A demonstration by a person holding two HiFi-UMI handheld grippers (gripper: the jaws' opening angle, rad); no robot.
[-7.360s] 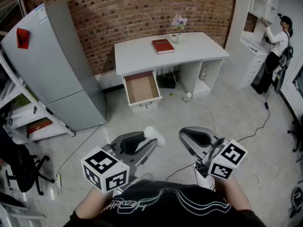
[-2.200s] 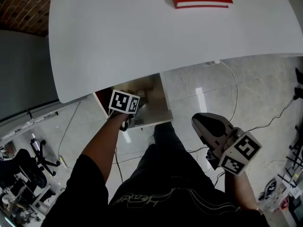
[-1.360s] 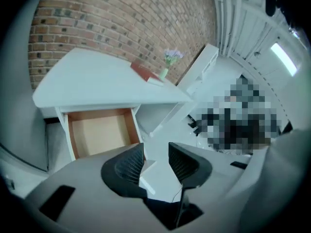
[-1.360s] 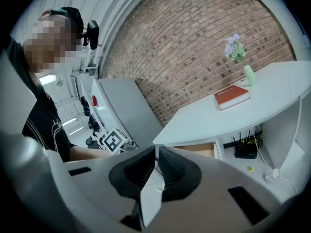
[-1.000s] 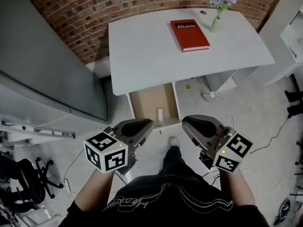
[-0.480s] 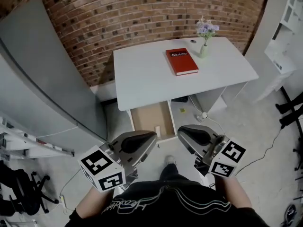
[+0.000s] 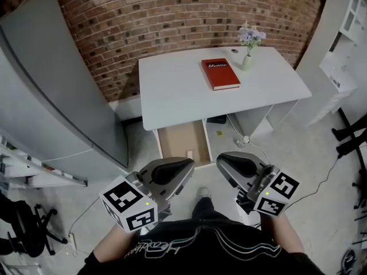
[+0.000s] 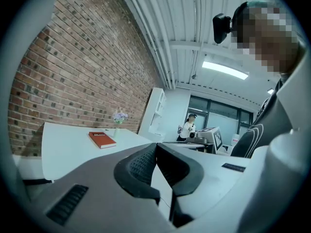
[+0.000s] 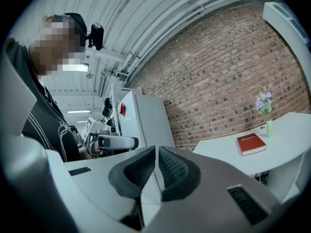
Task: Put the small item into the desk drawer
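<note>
Your left tongs [image 7: 183, 166] are fully closed: the two pads [image 8: 140, 165] meet along their length and nothing is between them. Your right tongs [image 7: 225, 161] are closed as well; their pads [image 9: 173, 168] touch each other and hold nothing. You hold both tongs low in front of your body, side by side but apart, with the tips pointing forward to the desk [image 7: 172, 96]. Just beyond the tip of the left tongs is the drawer [image 7: 180, 141], which stands open under the left part of the desk. The item [image 7: 189, 153], small and pale, lies inside the drawer on its brown bottom, near the front edge and toward the right side; neither tongs touch it. Between the two tongs, a little lower, your shoe [image 7: 202, 195] shows on the grey floor [image 7: 298, 153]. On the desk top lies a red book [image 7: 221, 74]. A vase [image 7: 249, 59] with pale purple flowers stands near the far right corner of the book, not touching it. Behind the desk is a brick wall [image 7: 172, 16]. A grey fridge [image 7: 51, 90] stands to the left of the desk, and white shelves [image 7: 344, 39] stand to the right. A cable [image 7: 252, 145] lies on the floor by the right side of the desk. In the left gripper view, a person [image 8: 188, 126] stands far in the background, well apart from the desk.
</note>
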